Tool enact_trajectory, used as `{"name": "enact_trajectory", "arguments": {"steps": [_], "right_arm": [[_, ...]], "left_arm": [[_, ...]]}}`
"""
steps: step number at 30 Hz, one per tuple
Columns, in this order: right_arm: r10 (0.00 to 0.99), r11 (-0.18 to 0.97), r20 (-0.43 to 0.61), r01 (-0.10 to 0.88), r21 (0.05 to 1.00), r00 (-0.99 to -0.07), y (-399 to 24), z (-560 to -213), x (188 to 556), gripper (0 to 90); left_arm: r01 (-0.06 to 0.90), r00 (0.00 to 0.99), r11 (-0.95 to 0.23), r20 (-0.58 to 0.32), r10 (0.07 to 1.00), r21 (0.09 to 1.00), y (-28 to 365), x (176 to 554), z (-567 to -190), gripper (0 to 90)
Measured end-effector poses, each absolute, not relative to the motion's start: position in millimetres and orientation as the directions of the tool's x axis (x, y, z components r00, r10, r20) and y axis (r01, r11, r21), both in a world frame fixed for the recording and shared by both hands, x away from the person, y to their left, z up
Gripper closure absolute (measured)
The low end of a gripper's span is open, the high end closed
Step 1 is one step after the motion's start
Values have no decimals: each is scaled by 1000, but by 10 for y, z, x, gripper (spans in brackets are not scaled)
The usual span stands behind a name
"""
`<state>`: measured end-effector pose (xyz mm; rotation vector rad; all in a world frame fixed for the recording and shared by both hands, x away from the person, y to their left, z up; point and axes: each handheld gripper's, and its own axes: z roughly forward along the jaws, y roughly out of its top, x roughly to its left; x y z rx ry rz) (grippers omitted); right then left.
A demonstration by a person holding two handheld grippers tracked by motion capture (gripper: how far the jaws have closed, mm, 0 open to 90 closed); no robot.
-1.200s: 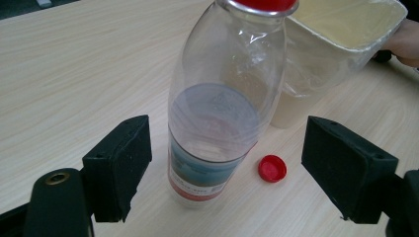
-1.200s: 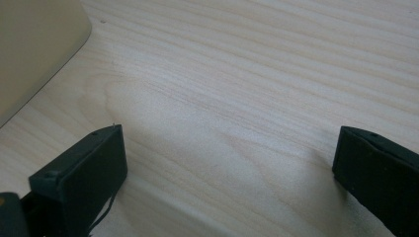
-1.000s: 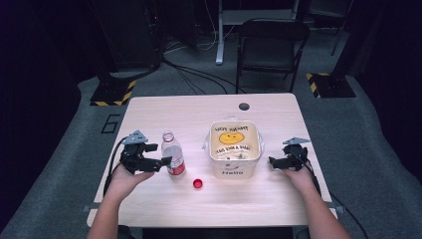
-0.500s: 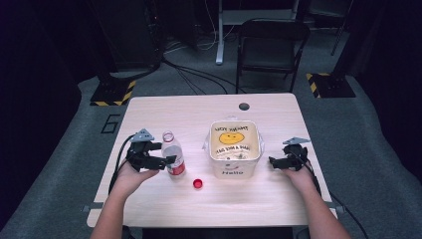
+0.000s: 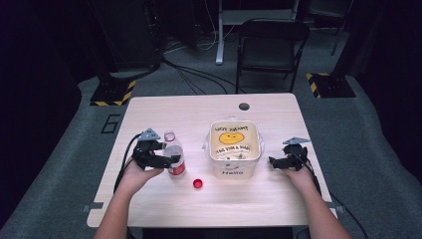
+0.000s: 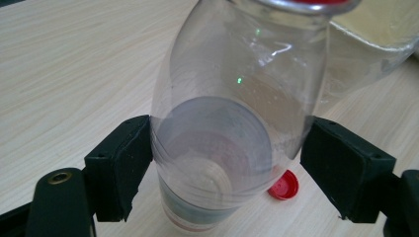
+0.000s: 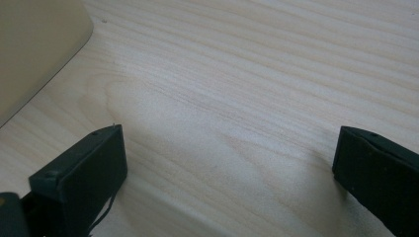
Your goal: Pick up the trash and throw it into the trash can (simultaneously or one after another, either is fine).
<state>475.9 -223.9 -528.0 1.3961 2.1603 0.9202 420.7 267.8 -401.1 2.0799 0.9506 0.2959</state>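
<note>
A clear plastic bottle (image 5: 173, 155) with a red label stands uncapped on the left half of the table. My left gripper (image 5: 172, 160) has both pads against the bottle's sides, and in the left gripper view the bottle (image 6: 232, 123) sits between the left gripper's (image 6: 225, 158) jaws. Its red cap (image 5: 197, 183) lies on the wood just right of the bottle, seen past it as the cap (image 6: 283, 185). My right gripper (image 5: 275, 162) rests open on the table to the right of the bin; the right gripper (image 7: 232, 163) has bare wood between its jaws.
A white bin (image 5: 234, 170) marked "Hello", lined with a smiley-face bag, stands at the table's middle; the bin (image 7: 34, 44) edges the right gripper view. The wooden table (image 5: 199, 114) has a cable hole (image 5: 244, 106) at the back. A black chair (image 5: 271, 45) stands beyond.
My left gripper has moved right to the bottle and its jaws now sit around it. The right gripper has stayed put.
</note>
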Motion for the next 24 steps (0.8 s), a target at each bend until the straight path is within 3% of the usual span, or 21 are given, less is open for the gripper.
{"name": "enact_trajectory", "arguments": {"steps": [9, 15, 24], "right_arm": [[907, 286, 12, 637, 716, -420, -2243, -5282, 4761, 0], [902, 299, 6, 635, 712, -431, -2253, -5280, 4762, 0], [905, 292, 10, 636, 714, -426, -2247, -5281, 4763, 0]], "left_arm": [[515, 692, -399, -93, 716, 759, 2633, 4259, -4053, 202], [501, 698, -420, -66, 713, 756, 2623, 4260, -4056, 268], [497, 705, -431, -61, 706, 754, 2612, 4244, -4007, 281]]}}
